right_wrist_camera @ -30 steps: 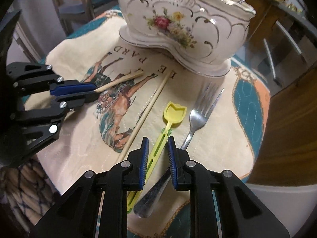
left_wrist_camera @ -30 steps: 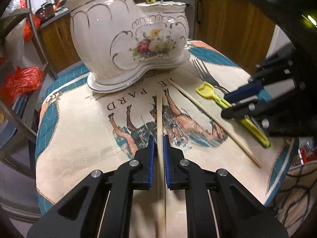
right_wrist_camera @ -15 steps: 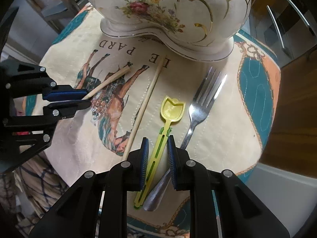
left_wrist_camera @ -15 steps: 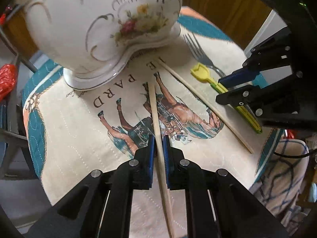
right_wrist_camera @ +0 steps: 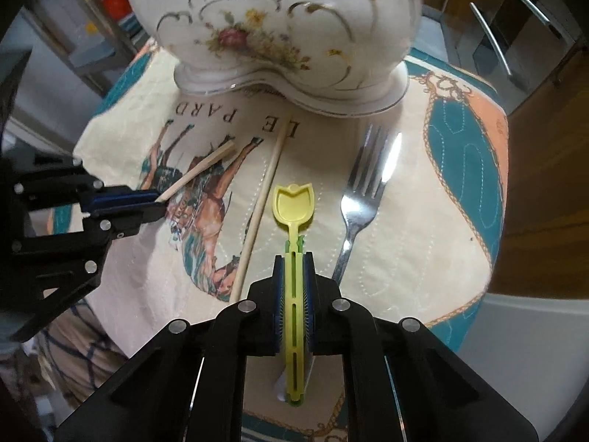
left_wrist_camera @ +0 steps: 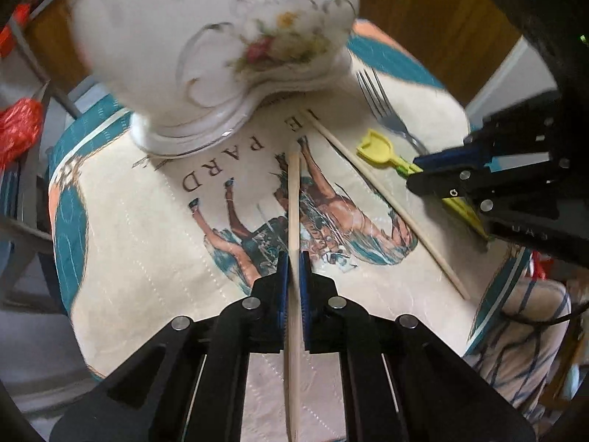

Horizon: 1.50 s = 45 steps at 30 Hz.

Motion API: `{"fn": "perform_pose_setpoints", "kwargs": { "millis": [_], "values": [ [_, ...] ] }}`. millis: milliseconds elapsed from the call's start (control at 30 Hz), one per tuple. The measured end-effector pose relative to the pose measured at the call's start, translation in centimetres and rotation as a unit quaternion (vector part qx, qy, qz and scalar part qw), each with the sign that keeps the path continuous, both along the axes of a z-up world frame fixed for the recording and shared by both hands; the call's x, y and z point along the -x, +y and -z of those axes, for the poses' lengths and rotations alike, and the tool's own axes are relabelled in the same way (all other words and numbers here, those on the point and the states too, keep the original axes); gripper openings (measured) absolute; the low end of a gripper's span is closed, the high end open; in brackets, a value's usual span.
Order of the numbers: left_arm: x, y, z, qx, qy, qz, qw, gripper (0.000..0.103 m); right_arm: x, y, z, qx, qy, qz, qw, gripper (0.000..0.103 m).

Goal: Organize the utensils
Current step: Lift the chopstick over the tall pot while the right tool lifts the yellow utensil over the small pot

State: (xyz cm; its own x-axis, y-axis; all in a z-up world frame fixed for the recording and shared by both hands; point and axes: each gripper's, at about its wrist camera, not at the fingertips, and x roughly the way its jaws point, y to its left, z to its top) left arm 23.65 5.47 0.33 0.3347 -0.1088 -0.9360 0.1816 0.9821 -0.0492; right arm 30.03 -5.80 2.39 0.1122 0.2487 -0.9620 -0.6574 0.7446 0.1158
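Observation:
My left gripper (left_wrist_camera: pixel 293 258) points steeply down, its jaws closing with the pads pressed on a wooden chopstick (left_wrist_camera: pixel 293 191) that runs toward the white flowered ceramic holder (left_wrist_camera: pixel 221 55). A second chopstick (left_wrist_camera: pixel 379 199) lies loose on the printed cloth. My right gripper (right_wrist_camera: pixel 293 258) is closing too, its pads against the slotted handle of a yellow plastic spoon (right_wrist_camera: pixel 293 202). The metal fork (right_wrist_camera: pixel 362 191) lies just right of the spoon. In the right wrist view the left gripper (right_wrist_camera: pixel 158 206) holds its chopstick (right_wrist_camera: pixel 202 169) at the left.
The cloth (right_wrist_camera: pixel 423 221) with a horse print covers a small round table. The holder (right_wrist_camera: pixel 294 18) fills the far side. A red bag (left_wrist_camera: pixel 18 132) hangs off to the left. A person's checked clothing (left_wrist_camera: pixel 522 331) shows past the table's edge.
Both grippers tipped further down and moved nearer the holder. The right jaws closed onto the yellow spoon's handle, which now lines up with the fingers. The left stays clamped on its chopstick.

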Motion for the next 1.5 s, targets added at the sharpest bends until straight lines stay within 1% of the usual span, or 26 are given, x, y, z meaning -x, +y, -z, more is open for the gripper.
{"fn": "perform_pose_setpoints", "kwargs": {
  "millis": [67, 133, 200, 267, 300, 367, 433, 467, 500, 533, 567, 600, 667, 700, 733, 767, 833, 933, 1033, 1067, 1133, 1200, 1267, 1333, 1367, 1500],
  "values": [
    [1.2, 0.6, -0.2, 0.022, -0.026, -0.012, 0.9993, 0.006, 0.1, -0.8, -0.4, -0.022, -0.008, 0.004, 1.0, 0.01],
    [2.4, 1.4, -0.8, 0.057, -0.06, -0.029, 0.9962, 0.006, 0.2, -1.6, -1.0, -0.042, -0.017, 0.007, 0.999, 0.01],
    [3.2, 2.4, -1.5, 0.086, -0.091, -0.035, 0.9915, 0.005, 0.2, -2.3, -1.8, -0.071, -0.029, 0.01, 0.997, 0.01],
    [4.4, 2.9, -2.6, 0.113, -0.13, -0.038, 0.9843, 0.006, 0.3, -3.3, -2.8, -0.108, -0.047, 0.014, 0.993, 0.01],
    [5.0, 3.1, -3.0, 0.118, -0.144, -0.042, 0.9817, 0.006, 0.7, -3.1, -3.0, -0.124, -0.054, 0.016, 0.991, 0.01],
    [6.3, 3.8, -4.4, 0.144, -0.183, -0.051, 0.9711, 0.006, 1.3, -4.1, -3.9, -0.165, -0.07, 0.022, 0.984, 0.01],
    [6.6, 3.6, -5.2, 0.155, -0.218, -0.061, 0.9618, 0.006, 1.1, -4.5, -4.7, -0.197, -0.085, 0.029, 0.976, 0.01],
    [6.7, 3.7, -5.9, 0.162, -0.24, -0.065, 0.9551, 0.006, 1.0, -5.1, -5.2, -0.223, -0.096, 0.036, 0.969, 0.01],
    [6.8, 3.8, -6.4, 0.168, -0.257, -0.067, 0.9494, 0.006, 1.0, -4.9, -5.5, -0.238, -0.101, 0.042, 0.965, 0.01],
    [7.0, 3.9, -6.9, 0.171, -0.278, -0.069, 0.9428, 0.006, 1.1, -5.4, -5.8, -0.257, -0.11, 0.048, 0.959, 0.01],
    [7.2, 3.9, -7.4, 0.168, -0.302, -0.073, 0.9357, 0.006, 1.0, -5.8, -6.1, -0.284, -0.122, 0.053, 0.95, 0.01],
    [6.9, 4.0, -7.8, 0.168, -0.317, -0.072, 0.9307, 0.006, 1.0, -6.1, -6.4, -0.3, -0.128, 0.058, 0.944, 0.01],
    [6.3, 3.7, -8.3, 0.174, -0.349, -0.075, 0.9178, 0.006, 0.7, -6.6, -6.7, -0.337, -0.148, 0.065, 0.928, 0.01],
    [6.0, 3.7, -8.4, 0.178, -0.359, -0.076, 0.913, 0.006, 0.6, -6.7, -6.7, -0.346, -0.153, 0.067, 0.923, 0.01],
    [6.1, 3.5, -8.6, 0.181, -0.363, -0.077, 0.9107, 0.006, 0.3, -6.8, -6.8, -0.359, -0.157, 0.07, 0.918, 0.01],
    [5.7, 3.5, -8.6, 0.186, -0.37, -0.077, 0.9071, 0.006, 0.0, -6.8, -6.8, -0.366, -0.163, 0.072, 0.913, 0.01],
    [5.1, 3.4, -8.7, 0.18, -0.383, -0.082, 0.9023, 0.006, -0.1, -6.3, -6.7, -0.368, -0.179, 0.071, 0.91, 0.01],
    [4.8, 3.1, -9.2, 0.179, -0.402, -0.088, 0.8936, 0.006, -0.3, -6.2, -6.9, -0.38, -0.202, 0.071, 0.9, 0.011],
    [4.4, 3.2, -10.2, 0.171, -0.43, -0.098, 0.8811, 0.006, -0.8, -5.9, -8.0, -0.393, -0.227, 0.073, 0.888, 0.01],
    [4.2, 3.3, -10.6, 0.171, -0.441, -0.1, 0.8752, 0.006, -1.0, -5.7, -8.5, -0.396, -0.236, 0.072, 0.884, 0.011],
    [3.9, 3.6, -11.6, 0.172, -0.458, -0.103, 0.8662, 0.006, -1.0, -5.5, -9.1, -0.398, -0.256, 0.072, 0.878, 0.01],
    [3.4, 3.8, -12.5, 0.172, -0.473, -0.107, 0.8576, 0.006, -1.3, -5.2, -9.8, -0.406, -0.268, 0.071, 0.871, 0.01],
    [2.6, 4.3, -13.3, 0.175, -0.487, -0.112, 0.8483, 0.006, -1.5, -5.1, -10.2, -0.409, -0.278, 0.071, 0.866, 0.01],
    [2.0, 4.7, -13.6, 0.18, -0.495, -0.118, 0.8417, 0.006, -1.9, -4.8, -10.6, -0.417, -0.286, 0.074, 0.859, 0.01],
    [1.7, 5.0, -13.8, 0.183, -0.499, -0.12, 0.8386, 0.006, -2.1, -4.7, -10.6, -0.418, -0.289, 0.074, 0.858, 0.01],
    [0.7, 5.8, -14.5, 0.197, -0.519, -0.129, 0.8217, 0.006, -3.1, -3.9, -10.7, -0.426, -0.296, 0.078, 0.851, 0.01]
  ]
}}
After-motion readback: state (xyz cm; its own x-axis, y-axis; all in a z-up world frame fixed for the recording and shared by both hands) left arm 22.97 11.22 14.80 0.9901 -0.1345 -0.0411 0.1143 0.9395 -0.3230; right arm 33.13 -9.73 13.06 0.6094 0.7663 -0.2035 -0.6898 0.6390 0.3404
